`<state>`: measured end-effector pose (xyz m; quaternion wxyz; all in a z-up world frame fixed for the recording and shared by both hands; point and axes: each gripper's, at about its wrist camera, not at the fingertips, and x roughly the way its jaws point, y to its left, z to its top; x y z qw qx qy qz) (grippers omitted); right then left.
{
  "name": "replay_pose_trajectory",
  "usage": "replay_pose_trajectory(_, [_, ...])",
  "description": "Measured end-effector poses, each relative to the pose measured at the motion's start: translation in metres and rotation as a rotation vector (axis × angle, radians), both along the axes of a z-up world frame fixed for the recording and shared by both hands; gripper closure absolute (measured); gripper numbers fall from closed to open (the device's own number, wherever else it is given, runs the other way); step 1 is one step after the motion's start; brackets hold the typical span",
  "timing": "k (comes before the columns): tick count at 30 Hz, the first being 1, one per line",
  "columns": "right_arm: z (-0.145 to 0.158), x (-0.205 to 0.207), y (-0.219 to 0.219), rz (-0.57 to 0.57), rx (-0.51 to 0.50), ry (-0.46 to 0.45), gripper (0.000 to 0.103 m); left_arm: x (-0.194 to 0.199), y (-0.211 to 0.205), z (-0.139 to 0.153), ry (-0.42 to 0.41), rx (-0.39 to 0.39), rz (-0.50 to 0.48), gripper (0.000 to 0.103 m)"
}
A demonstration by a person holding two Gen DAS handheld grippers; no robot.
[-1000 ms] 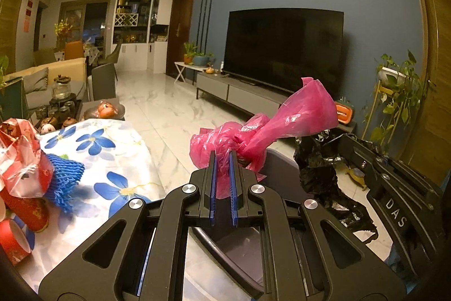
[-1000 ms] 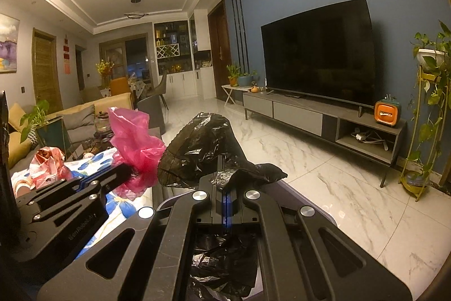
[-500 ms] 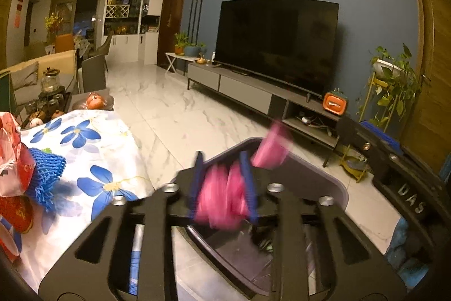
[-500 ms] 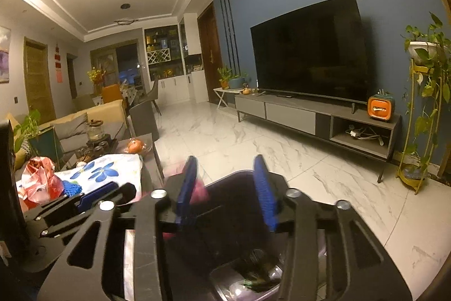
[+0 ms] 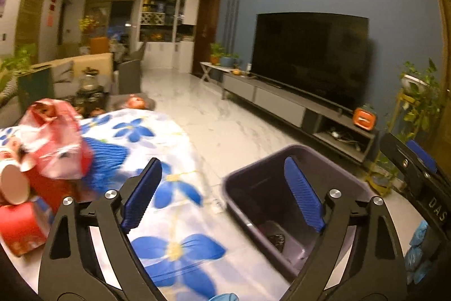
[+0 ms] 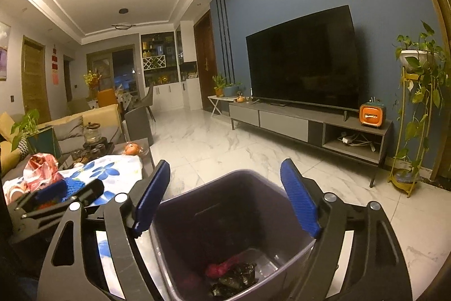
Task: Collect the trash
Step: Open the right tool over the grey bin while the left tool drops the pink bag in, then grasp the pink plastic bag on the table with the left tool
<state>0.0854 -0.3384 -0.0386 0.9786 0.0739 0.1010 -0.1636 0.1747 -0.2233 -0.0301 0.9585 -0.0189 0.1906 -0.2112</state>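
A dark purple bin (image 6: 197, 205) stands on the floor beside the table, and a pink bag (image 6: 222, 268) and a black bag (image 6: 239, 279) lie at its bottom. My right gripper (image 6: 225, 196) hangs open right over the bin with nothing in it. My left gripper (image 5: 222, 193) is open too, empty, over the table's edge just left of the bin (image 5: 248, 182). On the flowered tablecloth (image 5: 174, 216) at the left lie a red-and-clear wrapper (image 5: 56, 137), a blue foam net (image 5: 104, 162) and red paper cups (image 5: 22, 224).
A TV stand (image 6: 310, 129) with a large TV runs along the blue wall, with a plant stand (image 6: 414, 131) at the right. A sofa (image 6: 84, 120) and a side table with jars sit behind the table. White marble floor lies between.
Both grippers opened and let go of the pink and black bags, which dropped into the bin. The left gripper has since swung left toward the table.
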Motion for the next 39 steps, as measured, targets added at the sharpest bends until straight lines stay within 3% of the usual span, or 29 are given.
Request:
replay_pose_trajectory(10, [-0.004,-0.004,0.029,0.048,0.017,0.038,0.02,-0.026,0.053,0.011,-0.032,0.017,0.157,0.011])
replay_pose_trajectory(26, [-0.001,-0.006,0.088,0.14,0.015,0.055,0.02,-0.056,0.133,0.013,-0.039,0.015,0.294,0.011])
replay_pose_trajectory(39, [-0.006,0.01,0.165,0.271,0.007,0.057,0.02,-0.061,0.265,-0.013,-0.045,0.057,0.615,0.011])
